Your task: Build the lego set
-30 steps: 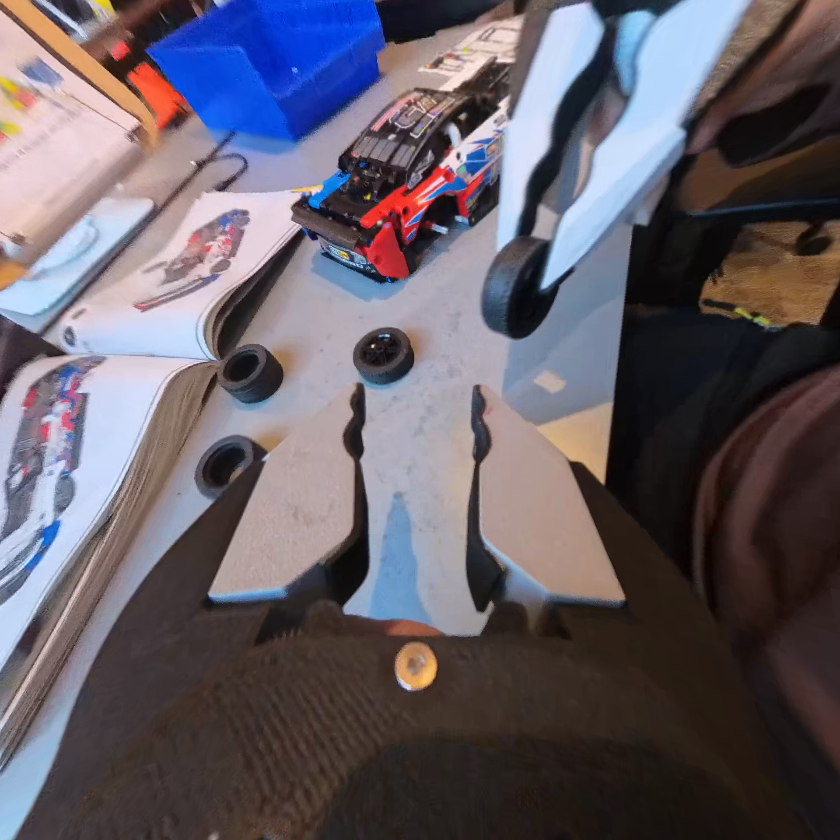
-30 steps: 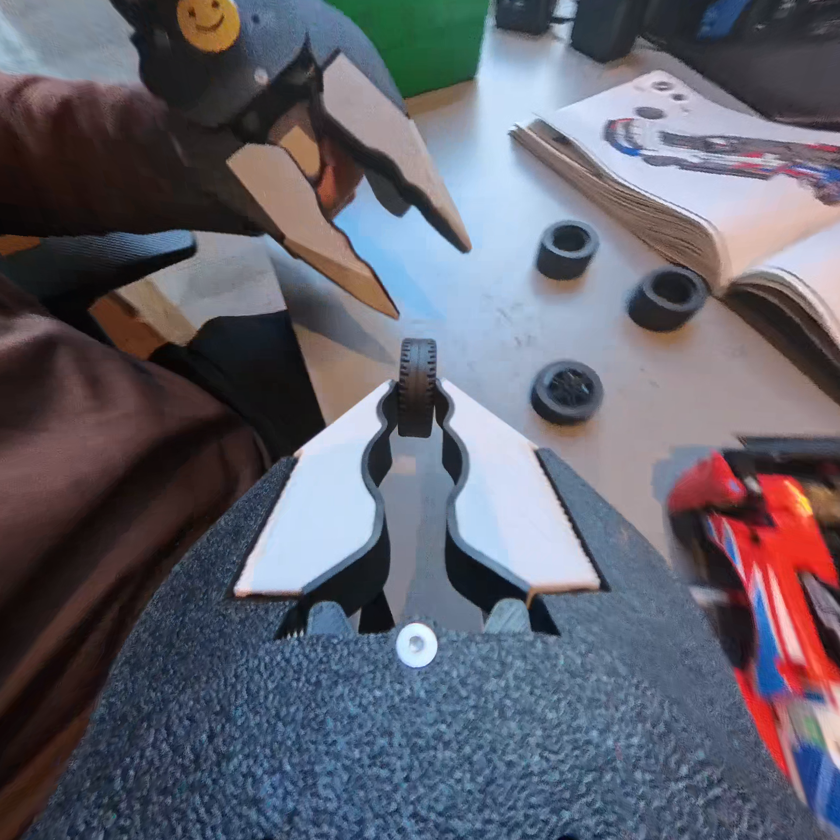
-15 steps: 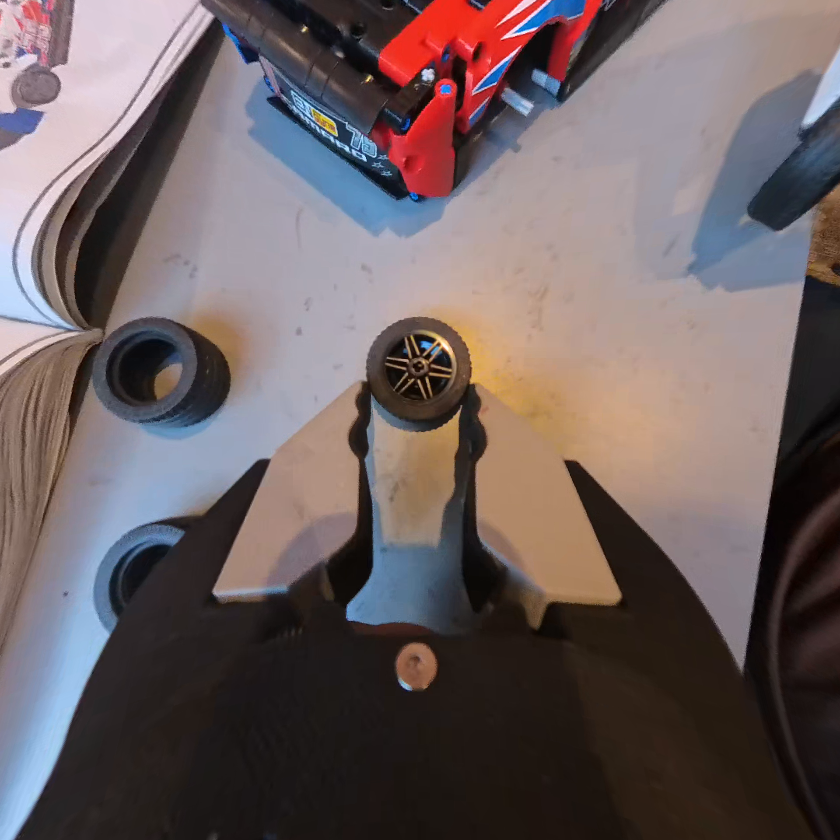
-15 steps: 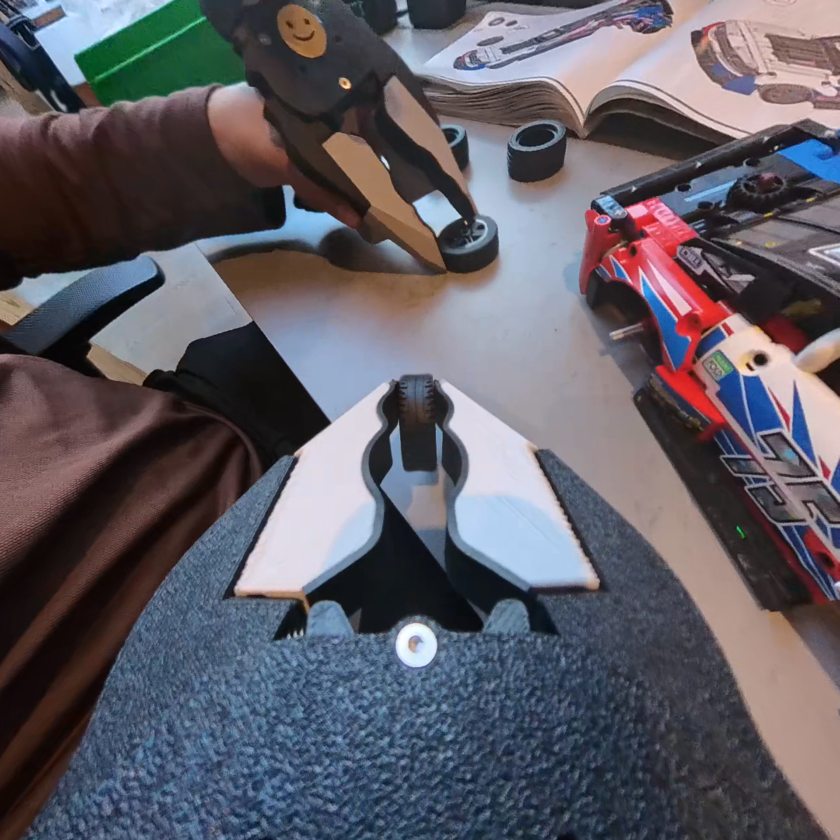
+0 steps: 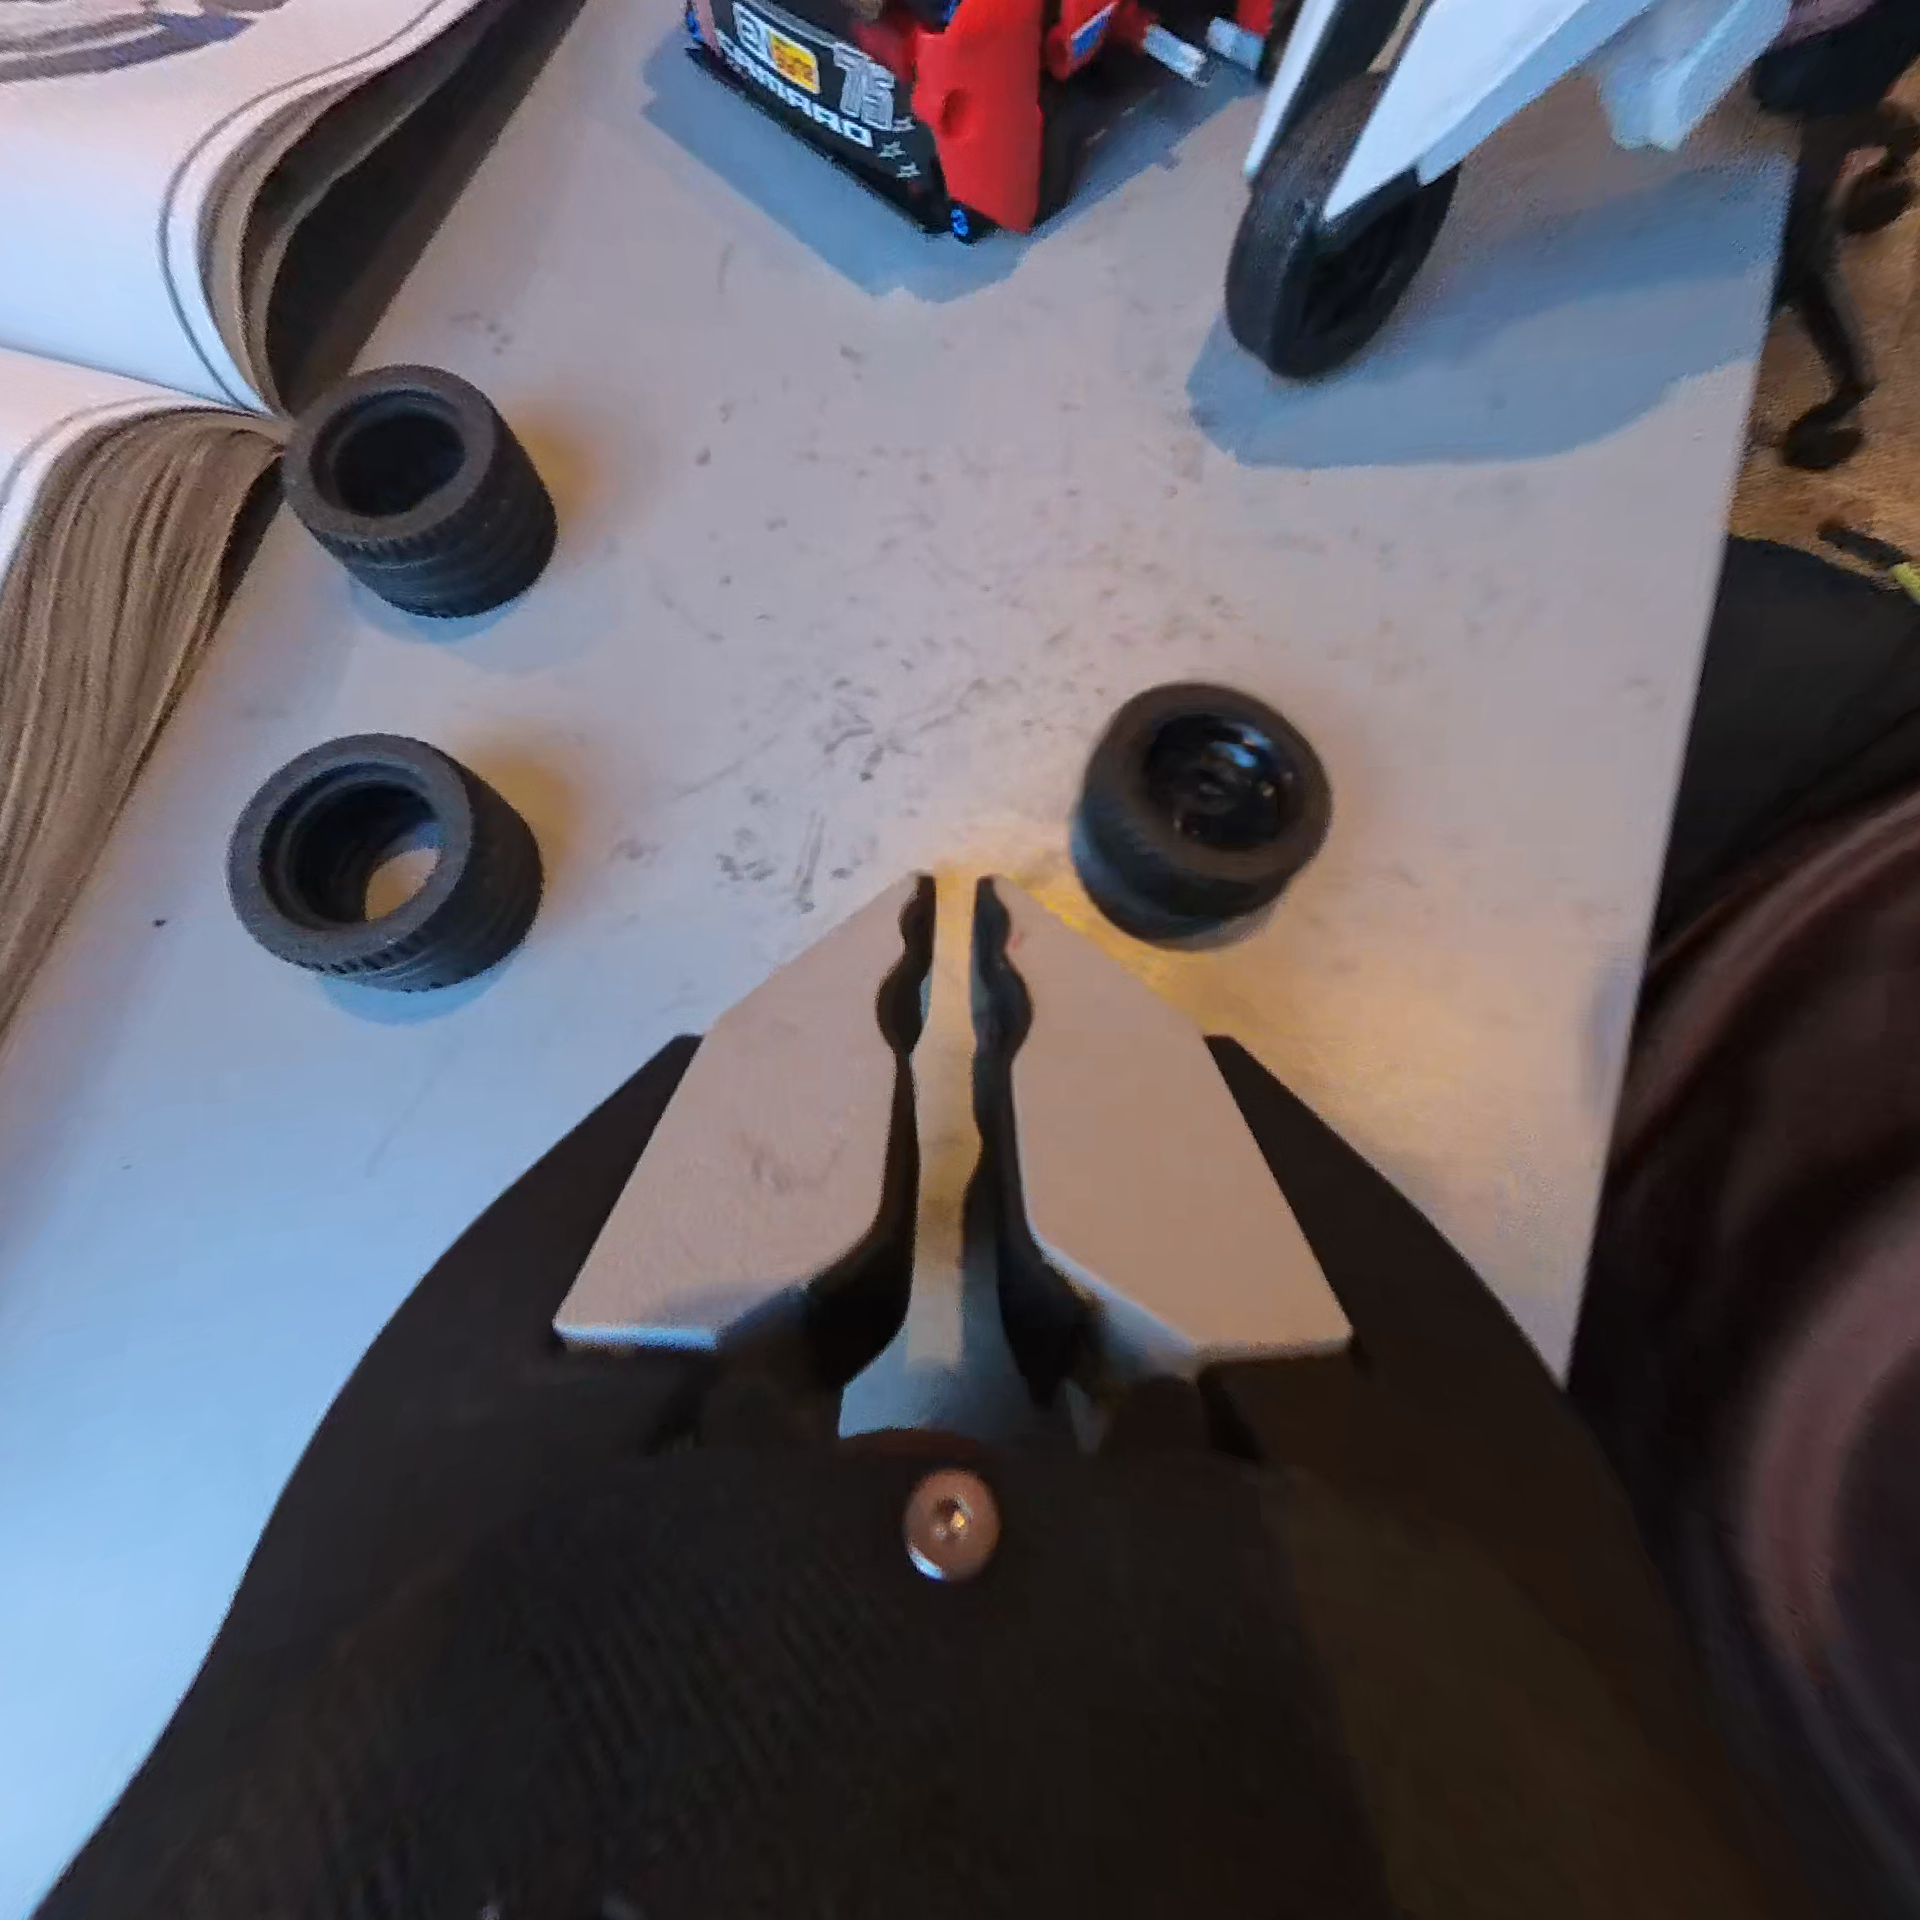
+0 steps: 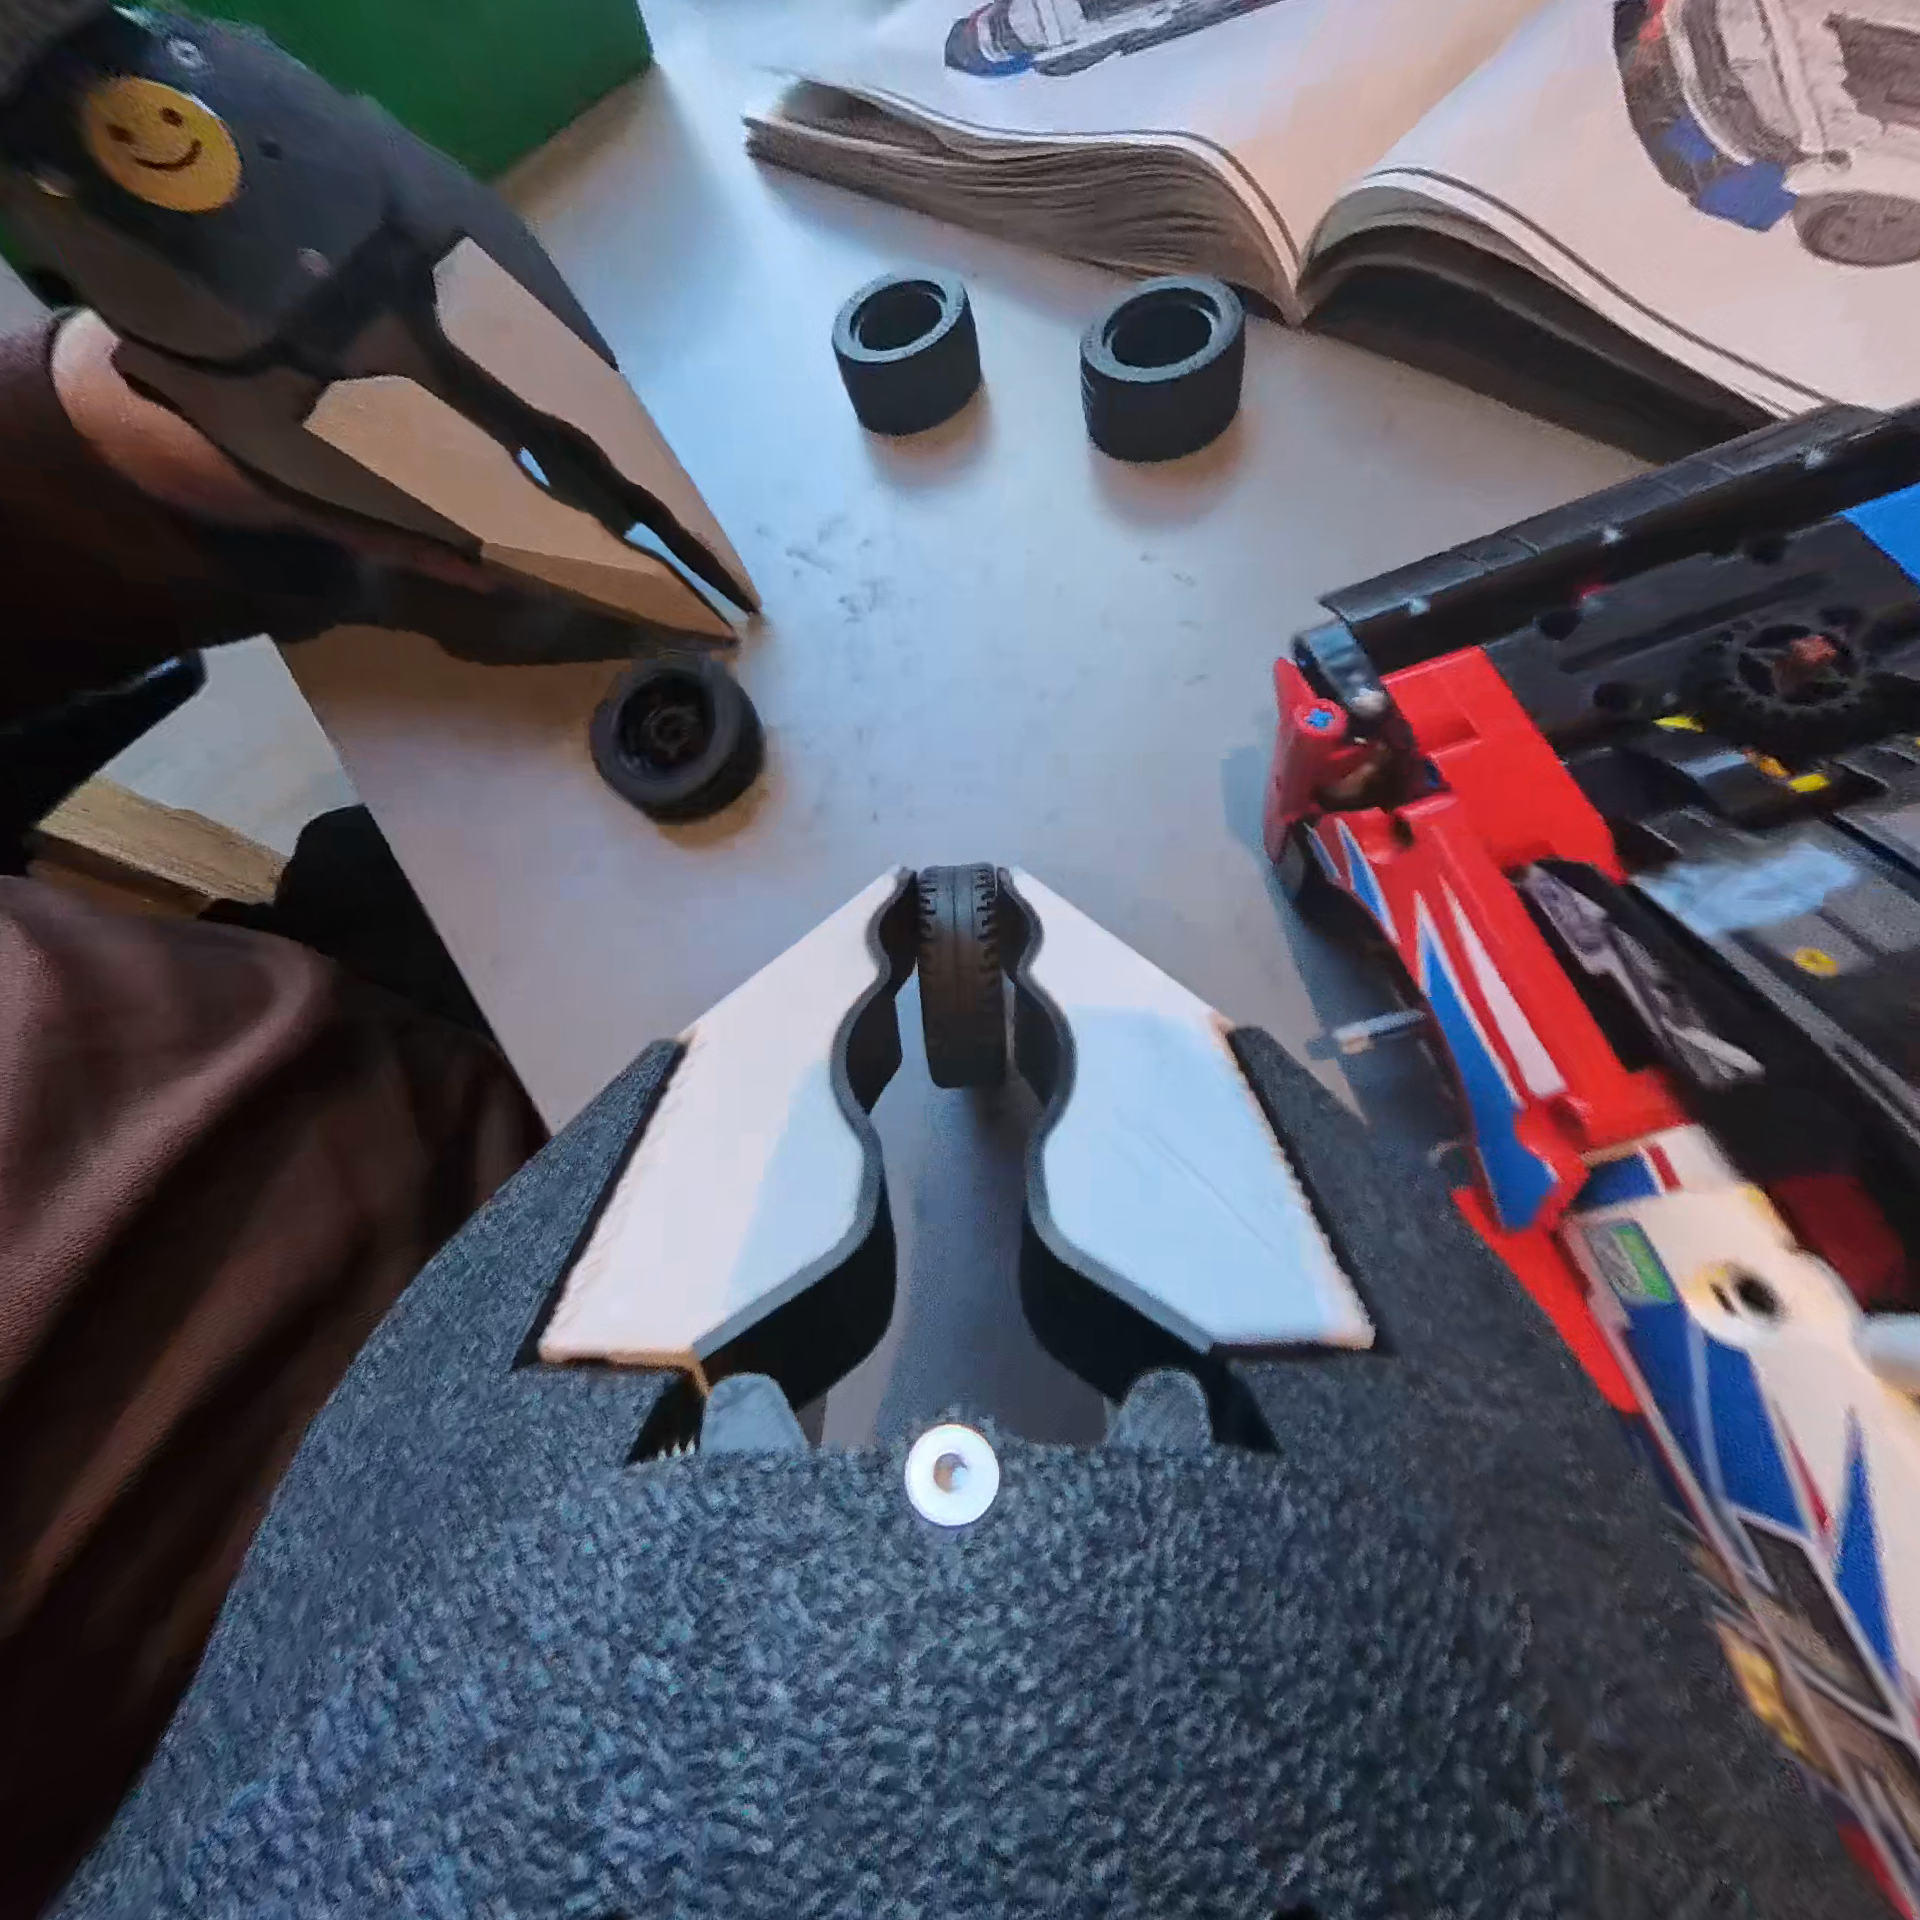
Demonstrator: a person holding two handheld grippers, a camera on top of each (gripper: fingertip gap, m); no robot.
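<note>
The right gripper (image 6: 958, 883) was seen clenched on a small black wheel (image 6: 961, 971), held edge-on between the finger tips so that the tread faced the camera and the wheel's axis ran across from finger to finger. The lego car (image 6: 1621, 935), red, blue and white with a black chassis, lay just to the right of that gripper on the grey surface (image 6: 987, 582), and a bare axle stub (image 6: 1361, 1031) was seen projecting from its near side toward the held wheel. That stub was judged to be the relation on which the coming move turned: the wheel's hub appeared roughly in line with the stub's long axis, so a short sideways push to the right would be called for, and the right gripper was clearly the nearer one to the car.

The left gripper (image 5: 954, 883) was seen nearly closed with nothing between its fingers, its tips close over the surface. A second wheel with a rim (image 5: 1205, 810) lay flat just beside it, forward and to the right of the tips, apart from them. Two empty tyres (image 5: 421, 488) (image 5: 384, 862) lay farther to the left, near the spine of the open instruction book (image 5: 125, 312).

The build was judged to be well advanced, with the wheels still to be fitted. A misaligned hub was thought likely to shove the car sideways, since nothing was steadying it.
</note>
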